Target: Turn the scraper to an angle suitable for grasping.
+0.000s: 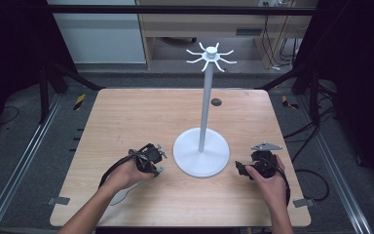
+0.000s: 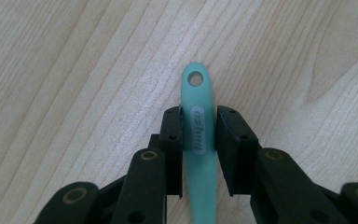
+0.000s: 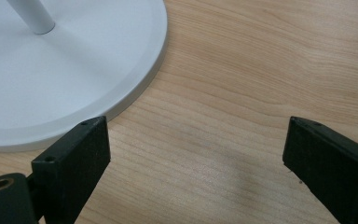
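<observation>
The left gripper (image 2: 199, 140) is down on the wooden surface (image 2: 74, 70) with a mint-green handle (image 2: 198, 135) running up between its fingers (image 2: 172, 140), and those fingers are closed in on the handle: the left pad is against its edge and the right pad sits tight beside it, with barely a sliver showing, so I read this as a grip just being made. The hanging hole (image 2: 196, 79) at the handle's tip pokes out just past the fingertips, free and ready. From above, the utensil's pale wider end (image 1: 121, 194) trails back under the person's left hand. So the pickup is about done, by my reading; the lift and the hanging are all left. Over to the right gripper (image 3: 196, 154): fingers spread wide, nothing between them but bare wood, the stand's round white base (image 3: 74, 70) just beyond its left fingertip. Farther off, the stand's hooks (image 1: 210, 56) wait empty atop the pole.
</observation>
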